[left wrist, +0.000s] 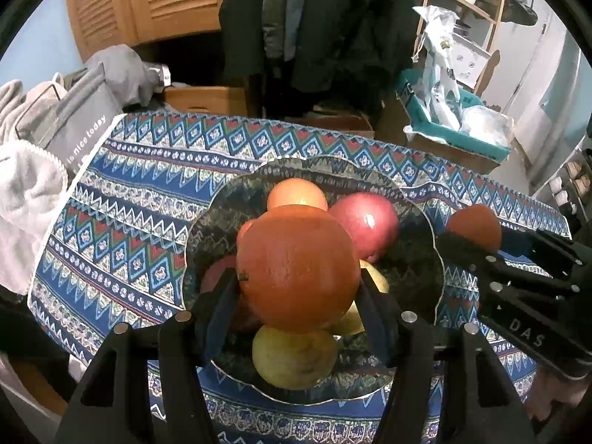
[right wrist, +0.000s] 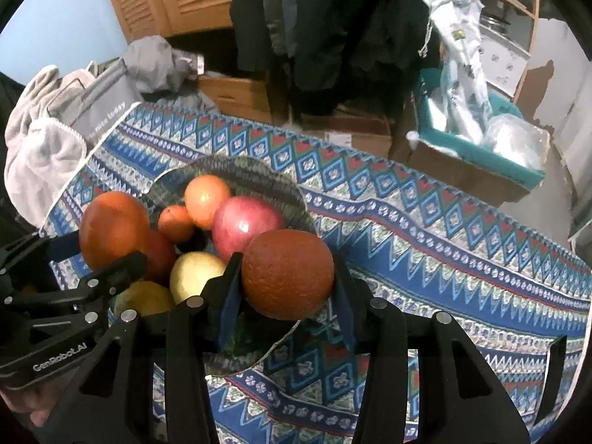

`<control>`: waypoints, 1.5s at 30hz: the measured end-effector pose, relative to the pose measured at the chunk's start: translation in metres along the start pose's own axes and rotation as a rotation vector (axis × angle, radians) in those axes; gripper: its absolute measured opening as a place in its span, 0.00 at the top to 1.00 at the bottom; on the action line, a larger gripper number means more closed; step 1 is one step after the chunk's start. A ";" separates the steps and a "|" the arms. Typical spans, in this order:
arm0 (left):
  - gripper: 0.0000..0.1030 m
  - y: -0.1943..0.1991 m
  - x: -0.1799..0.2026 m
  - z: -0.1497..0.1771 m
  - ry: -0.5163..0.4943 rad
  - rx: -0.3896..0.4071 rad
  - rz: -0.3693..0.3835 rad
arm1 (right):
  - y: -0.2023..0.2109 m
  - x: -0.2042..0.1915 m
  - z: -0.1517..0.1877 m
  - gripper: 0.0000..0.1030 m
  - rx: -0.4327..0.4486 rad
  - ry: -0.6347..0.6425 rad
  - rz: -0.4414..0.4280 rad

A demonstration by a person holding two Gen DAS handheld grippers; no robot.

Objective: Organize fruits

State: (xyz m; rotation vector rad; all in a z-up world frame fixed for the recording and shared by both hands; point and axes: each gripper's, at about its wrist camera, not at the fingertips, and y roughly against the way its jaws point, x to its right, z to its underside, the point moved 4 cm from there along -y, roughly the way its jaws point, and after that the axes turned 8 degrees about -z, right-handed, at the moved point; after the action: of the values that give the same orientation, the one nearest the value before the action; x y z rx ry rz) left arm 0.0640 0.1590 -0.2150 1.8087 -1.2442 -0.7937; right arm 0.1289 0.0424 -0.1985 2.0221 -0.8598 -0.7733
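A scalloped glass plate on the patterned cloth holds several fruits: a red apple, a smaller orange, a small tangerine and yellow pears. My left gripper is shut on a large orange above the plate. My right gripper is shut on a darker orange over the plate's right rim.
The blue patterned tablecloth covers the table. Grey bag and towels lie at the left edge. Cardboard boxes, a teal bin and hanging coats stand behind the table.
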 end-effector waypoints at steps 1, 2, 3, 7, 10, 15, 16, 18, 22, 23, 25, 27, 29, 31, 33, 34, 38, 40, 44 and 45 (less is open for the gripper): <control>0.38 -0.001 0.000 0.000 -0.001 -0.003 -0.001 | -0.002 -0.001 0.000 0.57 -0.003 -0.001 -0.002; 0.38 -0.002 0.000 0.000 -0.002 -0.005 -0.004 | -0.004 -0.001 0.001 0.57 -0.006 -0.003 -0.005; 0.38 -0.003 0.000 0.000 -0.003 -0.007 -0.007 | -0.005 -0.001 0.001 0.57 -0.008 -0.005 -0.009; 0.38 -0.006 -0.001 0.000 -0.006 -0.018 -0.013 | -0.007 -0.001 0.000 0.56 -0.011 -0.014 -0.026; 0.37 -0.011 -0.002 0.002 -0.002 -0.039 -0.015 | -0.009 -0.003 -0.002 0.56 -0.015 -0.019 -0.044; 0.36 -0.007 -0.001 0.000 0.002 -0.011 -0.001 | -0.005 -0.005 -0.006 0.52 0.002 -0.014 -0.053; 0.34 -0.005 0.000 0.000 0.000 -0.003 0.000 | -0.004 -0.005 -0.007 0.51 0.008 -0.014 -0.052; 0.30 -0.001 0.000 -0.002 -0.008 0.020 -0.022 | 0.000 -0.005 -0.009 0.51 0.017 -0.018 -0.050; 0.30 0.003 -0.001 -0.004 -0.006 0.022 -0.030 | 0.010 -0.003 -0.012 0.51 0.041 -0.024 -0.034; 0.30 0.005 -0.002 -0.004 0.000 0.024 -0.030 | 0.013 -0.002 -0.014 0.51 0.049 -0.023 -0.025; 0.30 0.010 -0.003 -0.005 0.007 0.034 -0.028 | 0.019 -0.001 -0.015 0.49 0.062 -0.019 -0.006; 0.30 0.017 -0.004 -0.007 0.011 0.047 -0.030 | 0.026 0.001 -0.017 0.46 0.077 -0.016 0.011; 0.29 0.025 -0.003 -0.010 0.011 0.061 -0.028 | 0.033 0.001 -0.018 0.45 0.093 -0.011 0.026; 0.26 0.034 -0.003 -0.013 0.014 0.079 -0.026 | 0.042 0.000 -0.020 0.43 0.109 -0.001 0.045; 0.24 0.043 -0.002 -0.016 0.016 0.099 -0.022 | 0.049 0.000 -0.021 0.39 0.123 0.008 0.067; 0.24 0.048 -0.002 -0.017 0.015 0.108 -0.020 | 0.053 0.000 -0.021 0.37 0.131 0.011 0.078; 0.18 0.068 0.001 -0.024 0.010 0.156 -0.021 | 0.073 0.002 -0.023 0.32 0.171 0.014 0.114; 0.15 0.077 0.003 -0.027 0.008 0.175 -0.029 | 0.085 0.005 -0.024 0.27 0.196 0.011 0.130; 0.15 0.090 0.008 -0.033 0.006 0.197 -0.019 | 0.108 0.012 -0.026 0.25 0.247 -0.005 0.159; 0.15 0.094 0.010 -0.034 0.003 0.203 -0.018 | 0.114 0.014 -0.026 0.24 0.259 -0.010 0.163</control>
State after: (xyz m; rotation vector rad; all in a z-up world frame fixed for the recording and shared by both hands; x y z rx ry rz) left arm 0.0529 0.1381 -0.1178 1.9839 -1.3482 -0.6947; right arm 0.1224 -0.0092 -0.0933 2.1390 -1.1648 -0.6064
